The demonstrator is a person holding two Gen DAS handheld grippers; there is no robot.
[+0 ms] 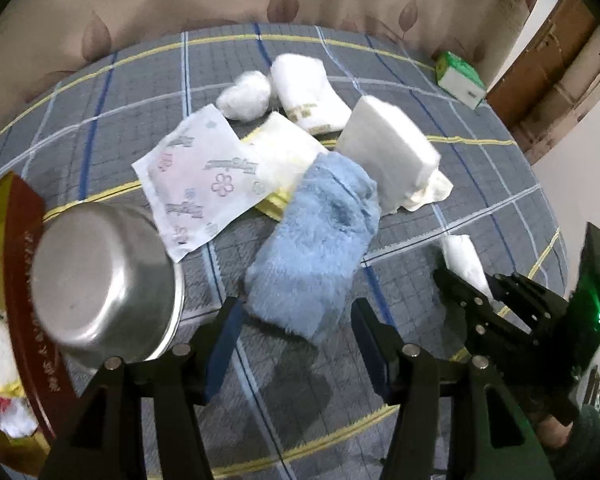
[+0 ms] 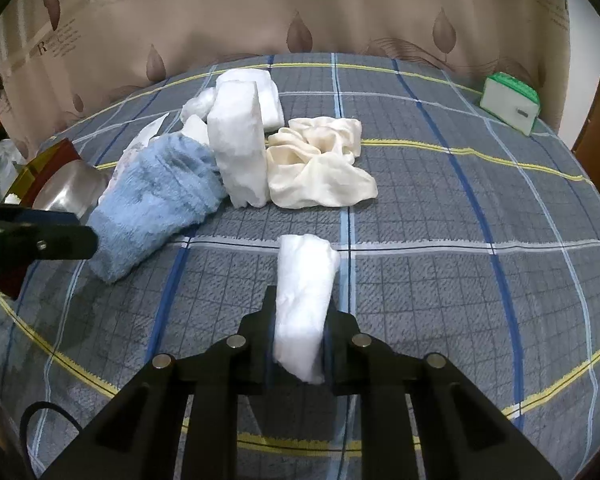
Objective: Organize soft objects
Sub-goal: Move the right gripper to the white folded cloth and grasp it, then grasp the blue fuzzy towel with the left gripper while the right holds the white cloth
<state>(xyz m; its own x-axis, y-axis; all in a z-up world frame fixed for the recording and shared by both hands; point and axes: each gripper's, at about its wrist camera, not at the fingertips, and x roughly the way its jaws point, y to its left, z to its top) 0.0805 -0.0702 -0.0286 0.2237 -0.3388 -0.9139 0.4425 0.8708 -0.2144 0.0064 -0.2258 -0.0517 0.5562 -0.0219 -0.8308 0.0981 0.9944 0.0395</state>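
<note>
A fluffy blue towel [image 1: 312, 240] lies on the checked bedcover, its near end just ahead of my left gripper [image 1: 296, 336], which is open with nothing pressed between its fingers. My right gripper [image 2: 300, 314] is shut on a soft white roll [image 2: 306, 280] that stands up between its pads. The left wrist view shows that same white roll [image 1: 464, 256] and the right gripper [image 1: 480, 296] at the right. Behind the blue towel [image 2: 160, 196] are a white tissue stack [image 1: 388, 152], a cream cloth [image 2: 320, 168], a folded white towel [image 1: 308, 92], a cotton wad [image 1: 244, 94] and a flower-printed packet [image 1: 196, 176].
An upturned steel bowl [image 1: 100, 280] leans on a red and gold box [image 1: 4, 216] at the left, with soft items inside the box. A green and white box [image 2: 510, 104] sits at the far right of the bedcover [image 2: 460, 280]. A leaf-patterned curtain hangs behind.
</note>
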